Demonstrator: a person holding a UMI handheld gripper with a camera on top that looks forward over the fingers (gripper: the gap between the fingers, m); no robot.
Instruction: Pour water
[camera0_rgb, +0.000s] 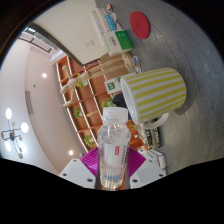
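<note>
Hand-held gripper: you are holding the hand-held gripper (112, 168) tipped far over to one side, so the whole room is looking slanted.
Fingers: both fingers are pressing on the bottle, one on each side, and the pink pads (90, 160) are hugging its body.
Bottle: the clear water bottle (114, 150) with a red label is sitting right between the fingers, and its top is pointing ahead toward the cup.
Cap: you cannot tell if a cap is on the bottle or not.
Cup: the cup with yellow and white stripes (160, 91) is waiting just beyond the bottle's top, close to it but not touching it.
Bench: the cup is resting on a grey bench (185, 50) that is stretching away past the fingers.
Far things: a red round thing (140, 23) is lying well beyond the cup, and wooden shelves (90, 85) are standing off to one side, farther away.
Water: no water is showing as running out, and you cannot see inside the cup.
Done: you are already gripping the bottle and bringing its top near the cup.
Left: it looks like the pouring itself is not done yet, so you are probably needing to line up the top over the cup and tip more.
</note>
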